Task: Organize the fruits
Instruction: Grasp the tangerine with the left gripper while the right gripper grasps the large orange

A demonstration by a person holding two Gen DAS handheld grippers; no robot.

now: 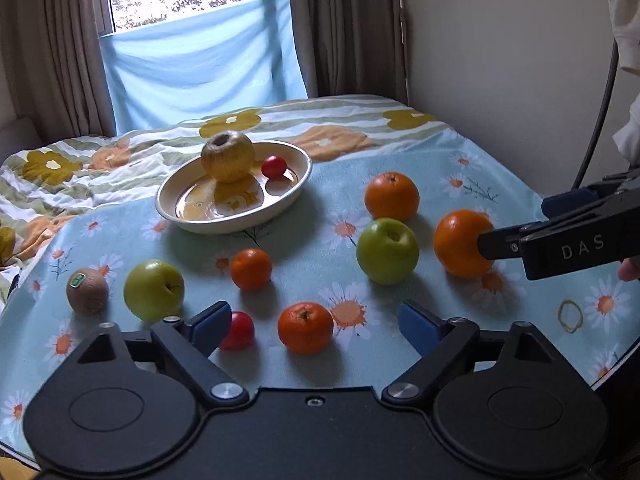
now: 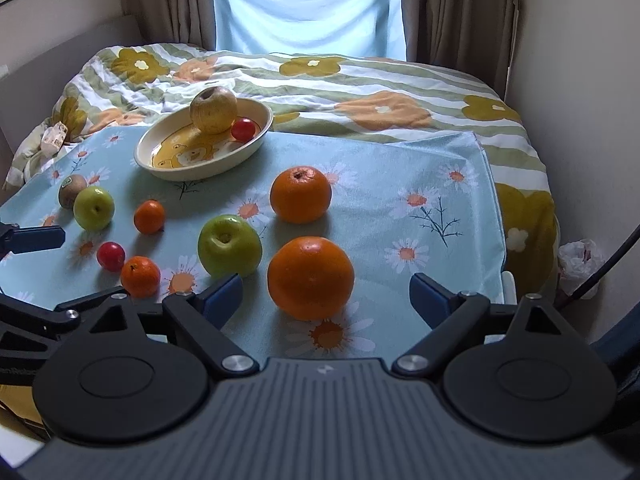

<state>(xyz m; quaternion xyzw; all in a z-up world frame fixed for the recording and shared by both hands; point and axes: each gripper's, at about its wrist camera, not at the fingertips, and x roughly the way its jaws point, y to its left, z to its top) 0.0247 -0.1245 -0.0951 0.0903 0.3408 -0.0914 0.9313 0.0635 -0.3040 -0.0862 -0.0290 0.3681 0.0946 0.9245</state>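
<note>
Dish (image 2: 256, 142): sitting on the daisy cloth (image 2: 400, 168); holding a yellow-brown apple (image 2: 213, 109) and, just right of it, a small red fruit (image 2: 243, 129).
Loose fruit: lying on the cloth nearer the cameras than the dish: oranges, green apples, a kiwi (image 1: 87, 290).
Left gripper (image 1: 314, 326): hovering with jaws spread wide, holding nothing; small orange (image 1: 305, 327) lying between the fingers.
Right gripper (image 2: 326, 296): gaping wide, gripping nothing; large orange (image 2: 310, 278) sitting between the fingers.

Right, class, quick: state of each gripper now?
Left gripper: open, holding nothing.
Right gripper: open around the large orange, not yet gripping it.
</note>
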